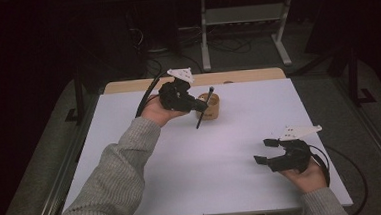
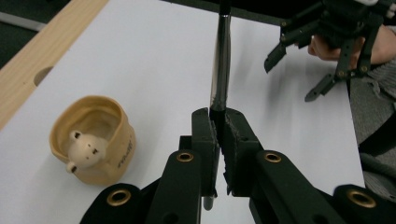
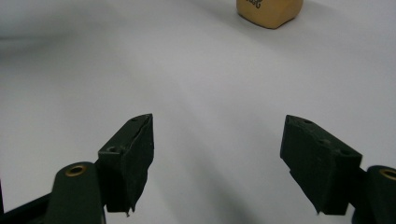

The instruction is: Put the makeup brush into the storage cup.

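A: Over the white table [image 1: 193, 177], left gripper [image 1: 202, 106] clamped on the black pen [image 1: 204, 106], held beside the tan cup [image 1: 212, 107]. Probably mid-carry; next, tip down into the cup mouth.

B: Right gripper [image 1: 264, 151] spread wide, empty, near the table's right edge. Small bear figure [image 2: 85, 150] inside the cup, plain from the left gripper view, too small from above.

Pen [image 2: 220, 60]: glossy black barrel. Cup [image 2: 93, 138]: tan, with a cream bear figure at the rim and dark lettering on its side. Table [image 1: 221, 150]: plain white top, light wood strip at the far edge. Sleeve [image 1: 117, 177]: grey knit. Both grippers: black.
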`<state>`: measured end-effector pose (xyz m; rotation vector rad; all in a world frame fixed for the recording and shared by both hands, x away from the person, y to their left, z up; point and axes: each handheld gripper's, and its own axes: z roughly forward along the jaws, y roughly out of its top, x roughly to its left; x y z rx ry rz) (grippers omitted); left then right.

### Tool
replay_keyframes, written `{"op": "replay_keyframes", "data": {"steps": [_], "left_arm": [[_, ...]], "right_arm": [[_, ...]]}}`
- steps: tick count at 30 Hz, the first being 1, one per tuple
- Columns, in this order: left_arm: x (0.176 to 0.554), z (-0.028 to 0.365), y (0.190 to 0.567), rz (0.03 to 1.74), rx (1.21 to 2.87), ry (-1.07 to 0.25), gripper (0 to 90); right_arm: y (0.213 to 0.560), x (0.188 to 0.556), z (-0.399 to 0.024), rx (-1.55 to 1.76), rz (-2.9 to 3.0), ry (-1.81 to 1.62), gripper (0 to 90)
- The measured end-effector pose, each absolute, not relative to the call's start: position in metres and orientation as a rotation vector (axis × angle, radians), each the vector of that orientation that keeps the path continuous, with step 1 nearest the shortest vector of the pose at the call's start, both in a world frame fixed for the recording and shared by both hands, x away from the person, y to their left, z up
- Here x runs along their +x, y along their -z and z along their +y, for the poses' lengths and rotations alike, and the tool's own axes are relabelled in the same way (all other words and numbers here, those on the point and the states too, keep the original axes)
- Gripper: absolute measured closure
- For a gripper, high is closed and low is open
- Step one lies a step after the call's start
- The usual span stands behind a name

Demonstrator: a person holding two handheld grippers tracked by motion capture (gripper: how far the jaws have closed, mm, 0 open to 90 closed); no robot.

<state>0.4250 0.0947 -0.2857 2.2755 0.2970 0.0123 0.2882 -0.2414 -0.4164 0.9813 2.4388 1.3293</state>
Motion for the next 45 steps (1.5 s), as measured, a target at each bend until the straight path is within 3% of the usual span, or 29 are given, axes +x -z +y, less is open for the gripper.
{"op": "replay_keyframes", "data": {"steps": [45], "left_arm": [[0.503, 0.062, 0.264, 0.468, 2.182, -0.073, 83.9]], "right_arm": [[0.410, 0.287, -0.249, 0.976, 2.383, -1.390, 24.0]]}}
